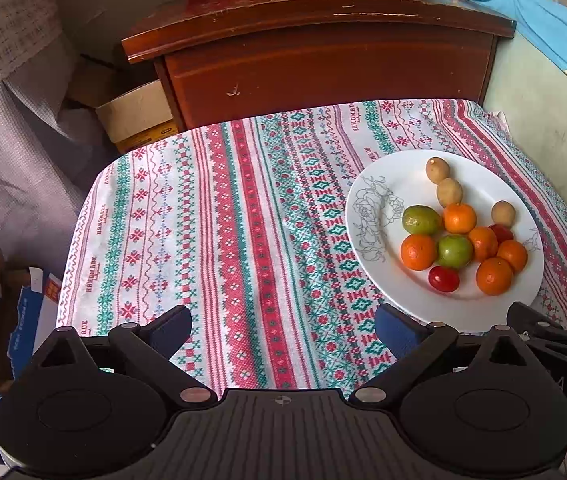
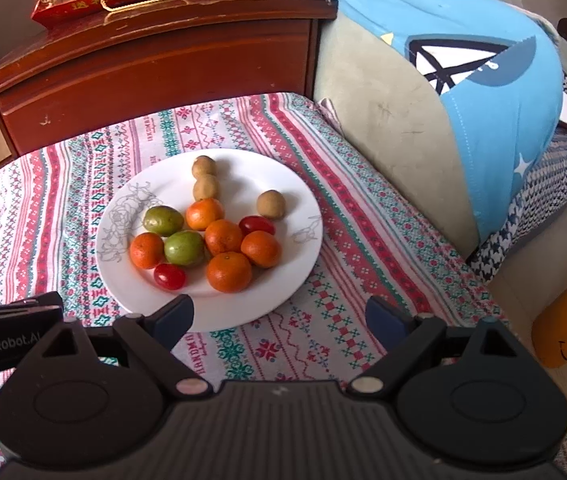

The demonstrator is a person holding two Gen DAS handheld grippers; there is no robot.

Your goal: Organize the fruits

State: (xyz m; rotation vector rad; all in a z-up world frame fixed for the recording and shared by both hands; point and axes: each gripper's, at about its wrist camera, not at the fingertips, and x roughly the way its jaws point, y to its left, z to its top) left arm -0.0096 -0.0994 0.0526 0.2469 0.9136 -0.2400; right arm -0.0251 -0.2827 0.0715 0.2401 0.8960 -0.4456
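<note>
While both claws hang above the near edge of the worktop (image 1: 243, 208) with their fingers spread wide and nothing between them, we find every fruit on the white plate (image 2: 283, 184), which sits at centre frame in the right wrist view and at right of centre in the left.

The left claw (image 1: 283, 332) faces bare patterned cloth at lower centre of its frame; the right claw (image 2: 279, 320) hangs just short of the plate's near rim.

On the plate the kinds are mingled. The five oranges (image 2: 229, 272) cluster low and right, two green fruits (image 2: 184, 248) lie touching among them, and two cherry tomatoes (image 2: 169, 276) are split to either side of the cluster. Two of the three brown fruits (image 2: 205, 187) touch at the top, with the third apart at the right.

We judge that this could be a pile awaiting sorting or fruit already gathered. If sorting by kind is wanted, we would take outlying pieces one at a time, closing gently on the tomatoes, since round fruit rolls on glazed china.
</note>
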